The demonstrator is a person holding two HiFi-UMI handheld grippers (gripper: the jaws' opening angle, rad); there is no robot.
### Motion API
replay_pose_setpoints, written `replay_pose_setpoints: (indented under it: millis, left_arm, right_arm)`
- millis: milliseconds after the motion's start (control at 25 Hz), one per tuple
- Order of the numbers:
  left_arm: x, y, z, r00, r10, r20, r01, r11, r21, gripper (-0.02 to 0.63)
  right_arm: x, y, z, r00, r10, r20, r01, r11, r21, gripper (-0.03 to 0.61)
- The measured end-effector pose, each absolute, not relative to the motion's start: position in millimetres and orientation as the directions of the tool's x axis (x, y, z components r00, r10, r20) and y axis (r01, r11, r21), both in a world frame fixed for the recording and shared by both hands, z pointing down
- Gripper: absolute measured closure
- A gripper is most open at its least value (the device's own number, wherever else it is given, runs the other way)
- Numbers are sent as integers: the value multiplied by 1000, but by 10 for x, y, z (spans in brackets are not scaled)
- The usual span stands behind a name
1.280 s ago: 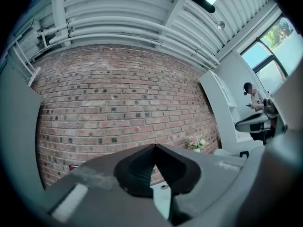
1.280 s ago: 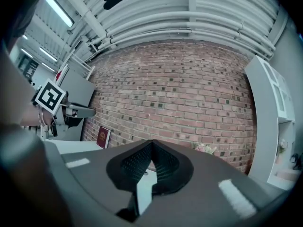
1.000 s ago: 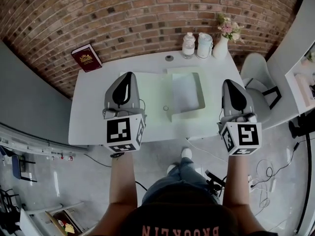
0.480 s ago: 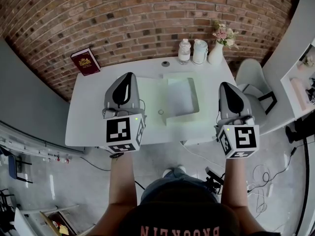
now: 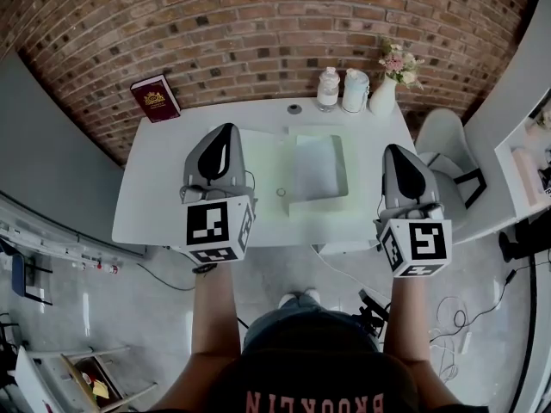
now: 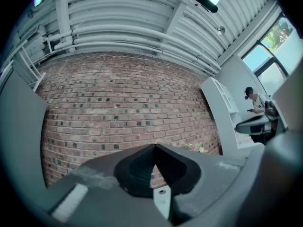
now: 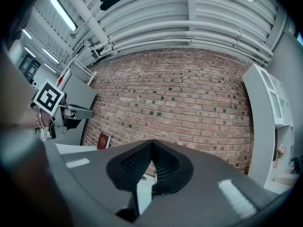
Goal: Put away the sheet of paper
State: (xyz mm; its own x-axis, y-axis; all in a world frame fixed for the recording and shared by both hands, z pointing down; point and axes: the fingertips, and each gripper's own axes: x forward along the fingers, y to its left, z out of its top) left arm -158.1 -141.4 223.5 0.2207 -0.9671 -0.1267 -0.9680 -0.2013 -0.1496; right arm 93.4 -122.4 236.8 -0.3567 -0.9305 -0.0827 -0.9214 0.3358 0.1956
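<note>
A pale sheet of paper lies inside an open, light green folder in the middle of the white table. My left gripper hovers over the table just left of the folder, shut and empty. My right gripper hangs near the table's right edge, right of the folder, also shut with nothing in it. In the left gripper view my left gripper points at the brick wall with its jaws together. The right gripper view shows my right gripper likewise closed, facing the wall.
A dark red book leans at the table's back left. Two bottles and a vase of flowers stand at the back right, with a small dark disc near them. A white chair stands right of the table.
The head view has shifted a little. My right gripper has drifted slightly left and toward me; my left gripper has hardly moved. Both stay shut.
</note>
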Motion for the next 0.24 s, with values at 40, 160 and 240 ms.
replay_pose_setpoints:
  millis: [40, 160, 240]
  left_arm:
    - [-1580, -1412, 2235, 219, -967, -127, -968, -200, -149, 620]
    - [-1559, -1408, 2220, 221, -967, -129, -968, -201, -152, 620]
    - [-1547, -1406, 2202, 223, -966, -131, -967, -202, -153, 620]
  right_arm:
    - [935, -1224, 2382, -358, -930, -81, -921, 337, 193, 580]
    - [959, -1224, 2390, -355, -931, -82, -923, 336, 189, 580]
    - [973, -1225, 2379, -353, -932, -85, -924, 334, 187, 580]
